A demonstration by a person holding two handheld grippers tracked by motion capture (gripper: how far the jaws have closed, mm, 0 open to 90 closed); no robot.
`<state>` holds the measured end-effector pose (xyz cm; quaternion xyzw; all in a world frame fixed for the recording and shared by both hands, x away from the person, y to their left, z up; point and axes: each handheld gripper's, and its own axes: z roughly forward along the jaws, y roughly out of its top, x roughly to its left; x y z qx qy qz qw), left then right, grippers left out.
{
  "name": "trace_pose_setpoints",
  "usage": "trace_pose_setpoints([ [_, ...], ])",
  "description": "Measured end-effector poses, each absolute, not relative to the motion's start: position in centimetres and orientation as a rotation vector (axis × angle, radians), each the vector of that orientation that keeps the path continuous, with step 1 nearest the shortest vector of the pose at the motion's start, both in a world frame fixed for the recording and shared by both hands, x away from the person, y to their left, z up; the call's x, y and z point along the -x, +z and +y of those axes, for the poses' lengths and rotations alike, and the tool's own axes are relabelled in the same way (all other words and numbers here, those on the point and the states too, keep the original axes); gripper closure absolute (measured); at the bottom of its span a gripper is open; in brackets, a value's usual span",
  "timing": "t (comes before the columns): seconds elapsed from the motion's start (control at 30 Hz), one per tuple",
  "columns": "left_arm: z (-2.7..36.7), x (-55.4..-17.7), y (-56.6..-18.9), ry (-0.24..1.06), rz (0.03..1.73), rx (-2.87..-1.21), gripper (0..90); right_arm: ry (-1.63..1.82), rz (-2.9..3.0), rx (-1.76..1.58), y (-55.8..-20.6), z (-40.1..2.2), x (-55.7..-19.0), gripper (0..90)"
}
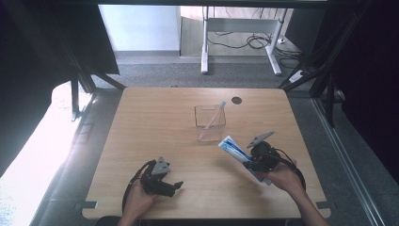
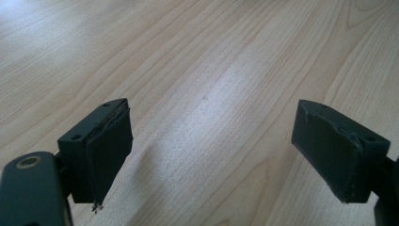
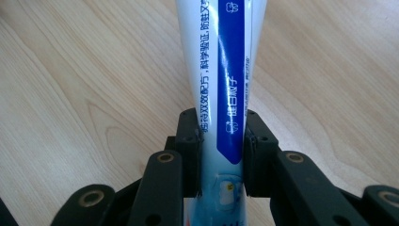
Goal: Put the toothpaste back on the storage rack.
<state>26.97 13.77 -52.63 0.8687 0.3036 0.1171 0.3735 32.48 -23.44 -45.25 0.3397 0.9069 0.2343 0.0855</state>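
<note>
While my right hand-held gripper (image 3: pixel 221 155) is clamping the toothpaste tube (image 3: pixel 221 56), I am aiming it left and far into the clear box (image 1: pixel 210 123); my left hand-held gripper (image 2: pixel 211 150) is resting, jaws apart.

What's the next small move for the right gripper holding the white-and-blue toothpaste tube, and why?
Probably carry the white-and-blue toothpaste tube up and forward toward the clear plastic square container. The right gripper is clamped on the tube, whose free end already points at the container, which holds a pink toothbrush and looks to have room beside it. The left gripper rests open, holding nothing.
</note>
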Motion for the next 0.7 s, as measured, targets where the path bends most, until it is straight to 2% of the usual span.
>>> trace_pose_setpoints([
  [0.7, 14.0, -26.9, -52.4, 0.302, 0.78, -2.198, 13.0, 0.892, 2.606, -1.005, -42.6, -22.8, -33.3, 72.4],
])
